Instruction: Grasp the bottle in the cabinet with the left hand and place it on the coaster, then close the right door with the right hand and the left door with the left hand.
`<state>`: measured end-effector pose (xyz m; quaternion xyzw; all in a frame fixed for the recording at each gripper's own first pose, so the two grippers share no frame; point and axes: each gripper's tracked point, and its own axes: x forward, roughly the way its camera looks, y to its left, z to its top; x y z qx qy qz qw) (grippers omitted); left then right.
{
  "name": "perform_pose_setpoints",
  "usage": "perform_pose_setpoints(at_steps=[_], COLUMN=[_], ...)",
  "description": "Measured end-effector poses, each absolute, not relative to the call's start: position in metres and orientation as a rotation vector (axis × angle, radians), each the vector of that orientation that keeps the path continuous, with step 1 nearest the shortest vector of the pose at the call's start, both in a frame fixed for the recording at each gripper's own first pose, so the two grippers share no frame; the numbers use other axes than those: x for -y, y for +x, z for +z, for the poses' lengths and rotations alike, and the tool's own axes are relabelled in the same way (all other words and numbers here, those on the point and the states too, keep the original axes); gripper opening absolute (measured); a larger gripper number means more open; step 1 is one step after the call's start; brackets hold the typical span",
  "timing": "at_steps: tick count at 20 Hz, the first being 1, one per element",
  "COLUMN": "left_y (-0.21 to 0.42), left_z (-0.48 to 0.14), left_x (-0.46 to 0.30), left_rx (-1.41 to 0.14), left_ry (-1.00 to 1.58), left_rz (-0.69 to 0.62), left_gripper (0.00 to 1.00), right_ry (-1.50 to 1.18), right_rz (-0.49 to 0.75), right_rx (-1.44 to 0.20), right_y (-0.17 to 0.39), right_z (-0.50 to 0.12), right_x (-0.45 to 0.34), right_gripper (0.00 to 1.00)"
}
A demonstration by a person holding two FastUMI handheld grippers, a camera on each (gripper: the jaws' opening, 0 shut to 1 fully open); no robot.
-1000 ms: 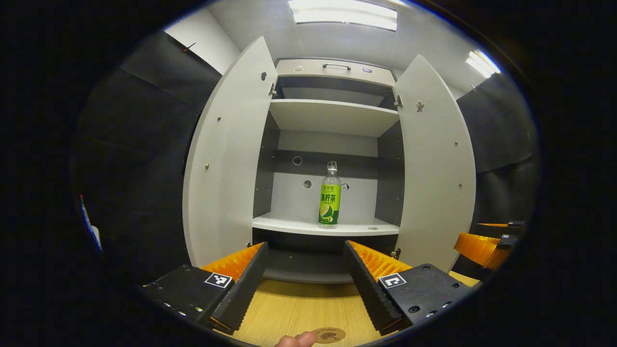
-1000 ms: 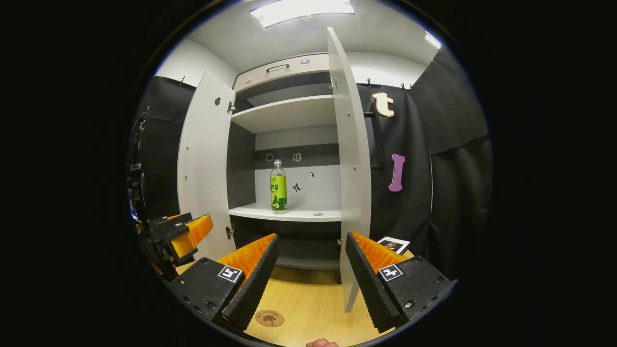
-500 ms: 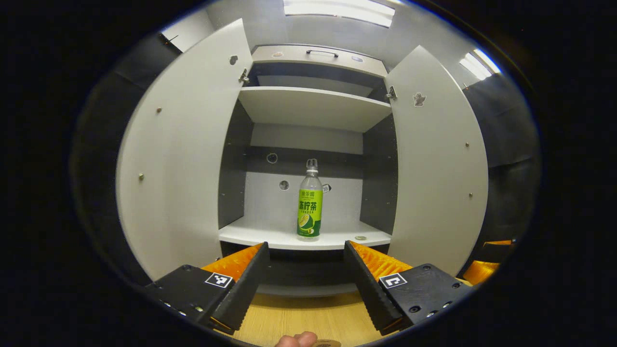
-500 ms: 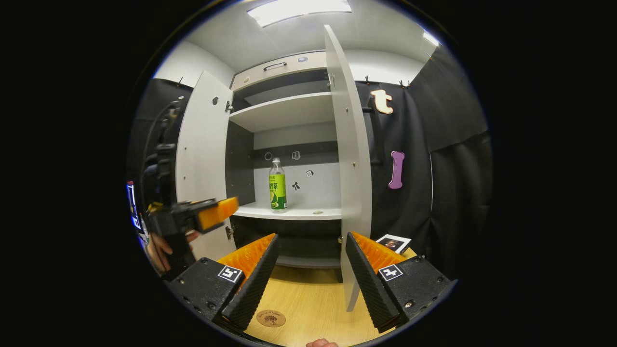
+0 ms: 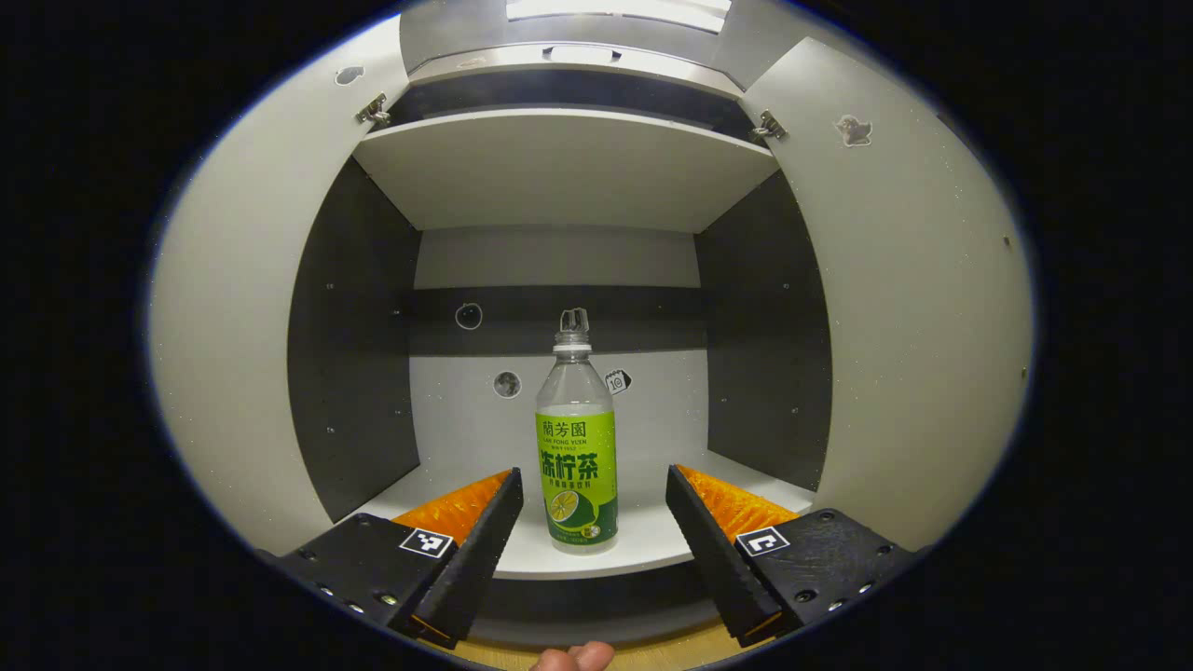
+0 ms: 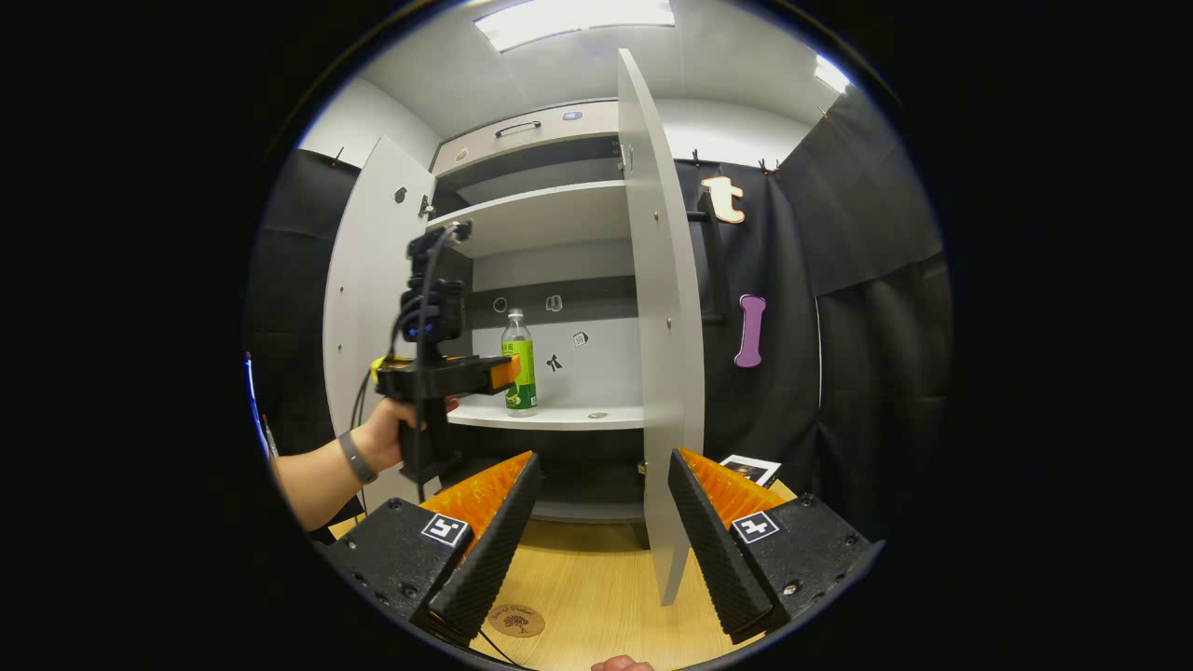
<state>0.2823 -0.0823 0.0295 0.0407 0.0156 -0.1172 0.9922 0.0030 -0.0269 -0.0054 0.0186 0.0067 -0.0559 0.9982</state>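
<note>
Over the last second the left gripper [image 5: 589, 522] has pushed forward and up from over the desk toward the open cabinet [image 5: 559, 168], so the bottle [image 5: 577, 466] now looms large between its fingers, where a moment ago it stood small and far back. In the right gripper view that same gripper [image 6: 466, 373] has travelled from low at the left edge to shelf height, held out by a hand [image 6: 387, 438] right in front of the bottle [image 6: 519, 363].

Its jaws are spread wide, one on each side of the bottle but not touching it; nothing is gripped yet. The bottle stands upright on the lower shelf [image 5: 634, 550], near the front edge. The right gripper [image 6: 596, 522] hangs back over the desk [image 6: 596, 587], jaws likewise released and empty.

So the task has barely begun, by my reckoning: the reach is nearly complete, but the grasp, the carry to the coaster [image 6: 517, 620] on the desk, and both closings remain. The right door [image 6: 652, 326] and left door [image 6: 359, 308] are both wide open.
</note>
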Motion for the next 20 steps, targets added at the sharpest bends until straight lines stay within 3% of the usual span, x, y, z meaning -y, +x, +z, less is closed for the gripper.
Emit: perform_pose_setpoints(at_steps=[6, 18, 20], left_y=[0.338, 0.377, 0.38], left_z=[0.021, 0.016, 0.015], left_x=[0.069, 0.089, 0.087], left_rx=[-0.041, -0.079, -0.082], left_ry=[0.006, 0.036, 0.02], left_rz=[-0.191, -0.221, -0.221], left_gripper=[0.95, 0.95, 0.86], right_ry=[0.035, 0.046, 0.054], right_rz=[-0.164, -0.192, -0.197], right_rx=[-0.026, -0.034, -0.035], right_y=[0.002, 0.009, 0.009], right_z=[-0.009, -0.011, -0.01], right_x=[0.038, 0.043, 0.044], right_gripper=[0.85, 0.85, 0.85])
